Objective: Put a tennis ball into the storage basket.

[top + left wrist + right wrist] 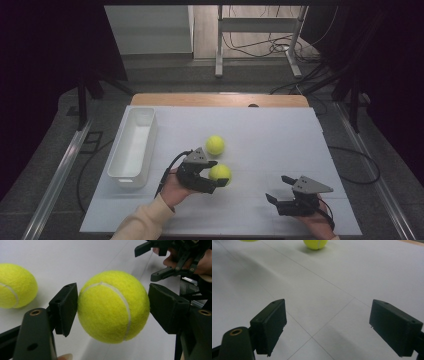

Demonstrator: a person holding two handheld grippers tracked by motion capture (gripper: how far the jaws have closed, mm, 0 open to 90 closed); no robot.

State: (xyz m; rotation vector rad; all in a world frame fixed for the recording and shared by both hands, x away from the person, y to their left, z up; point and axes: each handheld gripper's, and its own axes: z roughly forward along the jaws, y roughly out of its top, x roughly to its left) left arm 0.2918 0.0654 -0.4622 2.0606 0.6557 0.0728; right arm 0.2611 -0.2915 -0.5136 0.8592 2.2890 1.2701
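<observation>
A yellow tennis ball (221,171) (112,305) sits between the jaws of my left gripper (220,174) (113,308), and both pads press its sides. A second tennis ball (215,145) (15,286) (315,243) rests on the white mat just beyond it, free of any contact. My right gripper (276,188) (327,325) hovers low over the mat at the front right, jaws wide apart with nothing between them. In the left gripper view, the right gripper (145,265) appears at the top right.
A white rectangular bin (125,177) stands empty along the left side of the white mat (280,130). The wooden table edge (220,100) runs along the back. Bare mat stretches across the right and far side.
</observation>
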